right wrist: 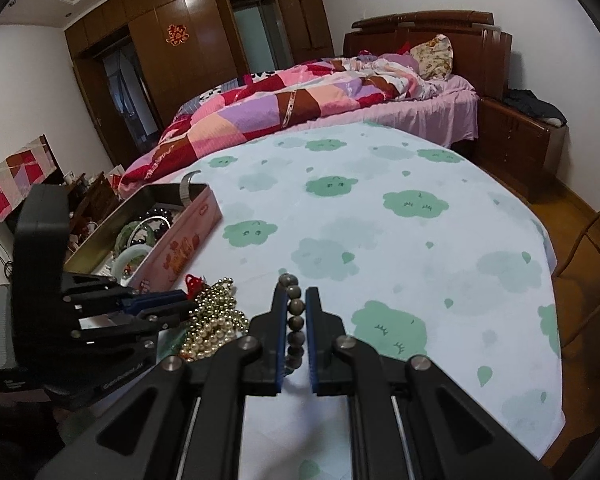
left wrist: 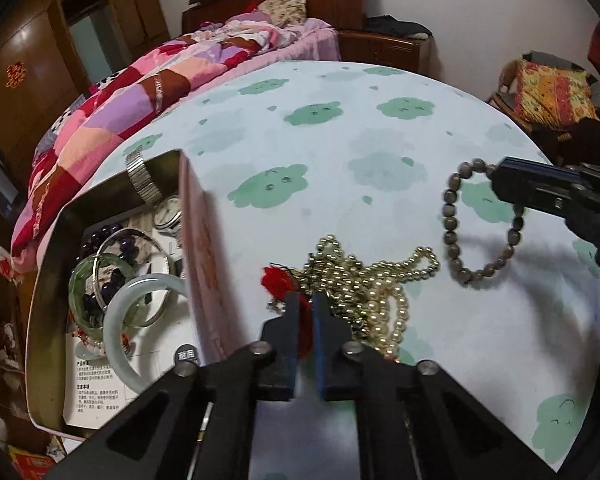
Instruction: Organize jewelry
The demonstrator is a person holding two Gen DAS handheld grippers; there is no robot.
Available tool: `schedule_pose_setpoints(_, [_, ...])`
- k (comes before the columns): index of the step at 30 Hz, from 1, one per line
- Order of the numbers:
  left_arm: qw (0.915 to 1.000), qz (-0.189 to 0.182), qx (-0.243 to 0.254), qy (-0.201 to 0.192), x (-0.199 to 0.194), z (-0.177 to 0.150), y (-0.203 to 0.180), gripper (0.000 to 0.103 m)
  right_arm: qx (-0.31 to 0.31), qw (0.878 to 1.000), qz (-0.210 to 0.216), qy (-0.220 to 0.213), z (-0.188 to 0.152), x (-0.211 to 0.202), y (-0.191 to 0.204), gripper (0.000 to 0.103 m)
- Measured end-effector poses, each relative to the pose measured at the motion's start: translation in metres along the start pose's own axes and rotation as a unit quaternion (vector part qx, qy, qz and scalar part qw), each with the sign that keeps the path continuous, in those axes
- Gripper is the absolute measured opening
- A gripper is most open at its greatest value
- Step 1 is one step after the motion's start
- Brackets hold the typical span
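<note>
Both grippers [left wrist: 305,300] [right wrist: 296,300] are black with blue-lined fingers [left wrist: 324,344], silver round bolts [right wrist: 345,343] and slotted arms [right wrist: 132,412]

Glossy gold beads [left wrist: 372,280], matt brown bracelet [left wrist: 476,224], shiny metal tin [left wrist: 52,248], cotton-like tablecloth [left wrist: 340,152]

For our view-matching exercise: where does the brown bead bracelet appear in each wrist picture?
Left wrist: bracelet at right, hanging from the right claw.
Right wrist: bottom centre, bracelet clamped in that claw.
Shared landmark: gold bead pile.
</note>
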State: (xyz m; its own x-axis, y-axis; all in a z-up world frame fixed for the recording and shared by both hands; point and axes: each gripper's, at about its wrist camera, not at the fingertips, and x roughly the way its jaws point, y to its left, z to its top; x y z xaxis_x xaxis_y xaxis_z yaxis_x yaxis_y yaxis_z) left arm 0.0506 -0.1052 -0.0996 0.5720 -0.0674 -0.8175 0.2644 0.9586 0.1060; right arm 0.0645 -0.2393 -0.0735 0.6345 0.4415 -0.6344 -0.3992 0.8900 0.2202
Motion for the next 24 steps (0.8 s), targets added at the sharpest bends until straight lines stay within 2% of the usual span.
schedule_pose_setpoints(24, [0.9935,-0.033,-0.032,-0.105,-0.079,0.011,0.024,0.0,-0.006,1.0,-0.007,-0.022,0.007,-0.017,0.01,0.011])
